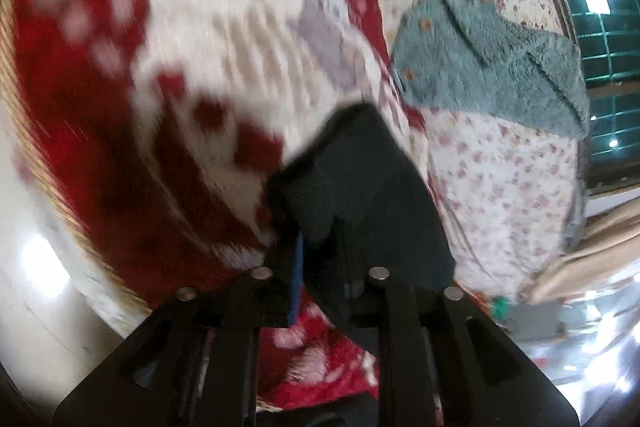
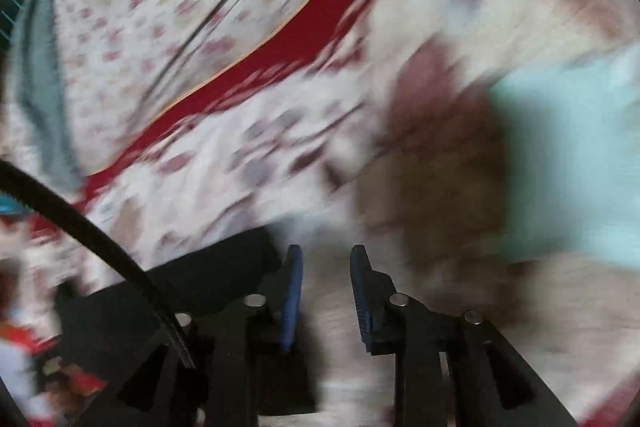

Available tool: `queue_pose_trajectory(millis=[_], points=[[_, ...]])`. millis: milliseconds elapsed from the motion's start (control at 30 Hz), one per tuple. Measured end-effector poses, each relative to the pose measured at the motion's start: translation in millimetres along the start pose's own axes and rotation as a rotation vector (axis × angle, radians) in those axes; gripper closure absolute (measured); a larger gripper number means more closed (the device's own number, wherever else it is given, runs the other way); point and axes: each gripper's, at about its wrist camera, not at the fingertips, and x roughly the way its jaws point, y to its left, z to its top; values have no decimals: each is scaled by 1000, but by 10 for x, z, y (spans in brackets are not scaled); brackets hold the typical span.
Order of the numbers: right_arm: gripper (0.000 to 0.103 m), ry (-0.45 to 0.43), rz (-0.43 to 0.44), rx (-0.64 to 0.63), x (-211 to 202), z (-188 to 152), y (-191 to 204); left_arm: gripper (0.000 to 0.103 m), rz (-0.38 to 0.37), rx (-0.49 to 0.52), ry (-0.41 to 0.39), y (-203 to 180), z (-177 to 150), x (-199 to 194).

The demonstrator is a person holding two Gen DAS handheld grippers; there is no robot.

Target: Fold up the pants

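Observation:
The pants (image 1: 360,179) are dark knit cloth, bunched and lifted above a red and white patterned blanket (image 1: 120,87). My left gripper (image 1: 316,239) is shut on a fold of the pants, which drape over and hide its right finger. In the right wrist view my right gripper (image 2: 326,259) is open and empty, its blue pads (image 2: 294,291) apart, over the blurred blanket (image 2: 240,155). A dark piece of the pants (image 2: 180,283) lies just left of the right gripper.
A folded grey-blue fleece garment (image 1: 488,67) lies on a floral sheet (image 1: 500,187) at the right. A pale green cloth (image 2: 572,163) lies to the right in the right wrist view. A black strap (image 2: 80,227) crosses its lower left. The bed's edge and floor (image 1: 40,287) are at lower left.

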Motion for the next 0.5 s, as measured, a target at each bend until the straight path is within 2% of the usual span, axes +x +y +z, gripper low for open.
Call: queue_pose_trajectory(millis=[33, 67, 100, 133, 200, 267, 300, 333, 367, 433, 500], points=[[80, -55, 10, -9, -115, 11, 46, 75, 27, 11, -46, -31, 33, -87], [80, -109, 87, -19, -246, 14, 118, 69, 56, 15, -106, -66, 74, -195], [77, -127, 162, -39, -303, 4, 218, 63, 73, 15, -184, -128, 120, -343], [75, -131, 217, -75, -327, -15, 332, 62, 60, 20, -228, -198, 140, -426], [74, -134, 264, -185, -313, -92, 606, 61, -10, 67, -244, -408, 128, -485], [74, -119, 215, -296, -178, -188, 837, 59, -110, 154, -181, -689, 68, -396], [74, -92, 163, -323, -43, -224, 890, 55, -180, 203, -97, -858, 18, -233], [74, -53, 96, -313, 126, -243, 872, 55, -206, 218, -48, -934, 2, -120], [74, 0, 44, -268, 295, -254, 791, 55, -220, 226, 26, -1012, -22, 110], [74, -58, 69, -185, 208, -255, 714, 55, -177, 210, 84, -1033, -30, 399], [74, -93, 46, -143, 37, -316, 721, 55, -147, 179, 128, -981, 10, 708]])
